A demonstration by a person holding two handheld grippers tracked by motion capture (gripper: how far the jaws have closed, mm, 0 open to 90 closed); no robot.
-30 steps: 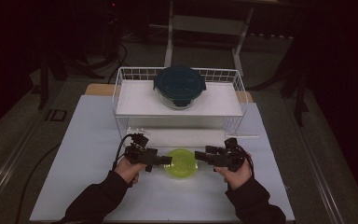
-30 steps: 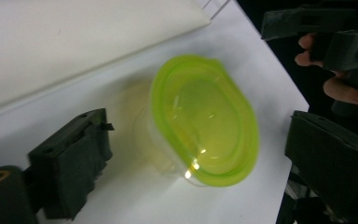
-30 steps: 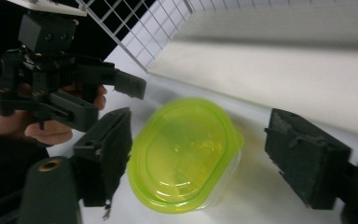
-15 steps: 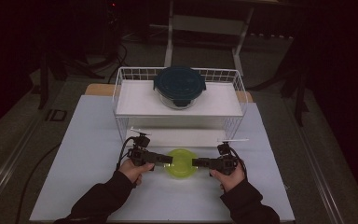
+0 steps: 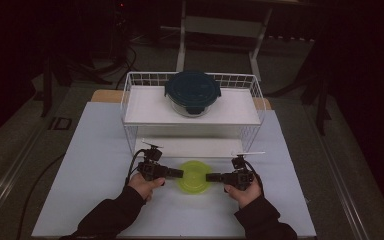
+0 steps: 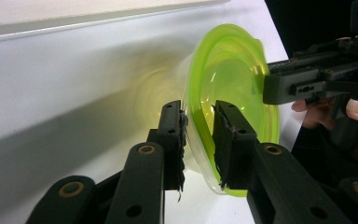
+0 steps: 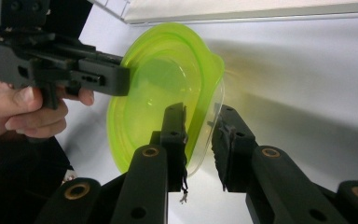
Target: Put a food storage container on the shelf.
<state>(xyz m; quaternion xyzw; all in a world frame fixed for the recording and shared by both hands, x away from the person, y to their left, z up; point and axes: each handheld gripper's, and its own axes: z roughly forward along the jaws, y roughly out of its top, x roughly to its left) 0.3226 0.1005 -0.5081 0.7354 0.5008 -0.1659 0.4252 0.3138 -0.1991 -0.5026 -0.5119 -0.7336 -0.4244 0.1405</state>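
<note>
Gripping opposite edges of green bowl (image 5: 193, 176), lower centre of the high view: left gripper (image 5: 176, 173) from the frame's left, right gripper (image 5: 211, 177) from the frame's right, both jaw pairs just closing in.

Left gripper (image 6: 200, 135), left gripper view: bowl rim between the two black pads, pads against it or nearly so; grasp on the rim. Right gripper (image 7: 199, 135), right gripper view: rim likewise between the pads, one pad inside the bowl, one outside.

Green bowl (image 6: 233, 88): translucent lime plastic, round, no distinct long axis; open side up in the high view, resting on the white table sheet (image 5: 95, 165).

Hands: left hand (image 5: 145, 186) and right hand (image 5: 243, 192), dark sleeves entering from bottom edge.

Beyond, upper centre of the high view: white wire rack (image 5: 130, 100), two shelves; on upper shelf, round container with dark blue lid (image 5: 192, 91).
</note>
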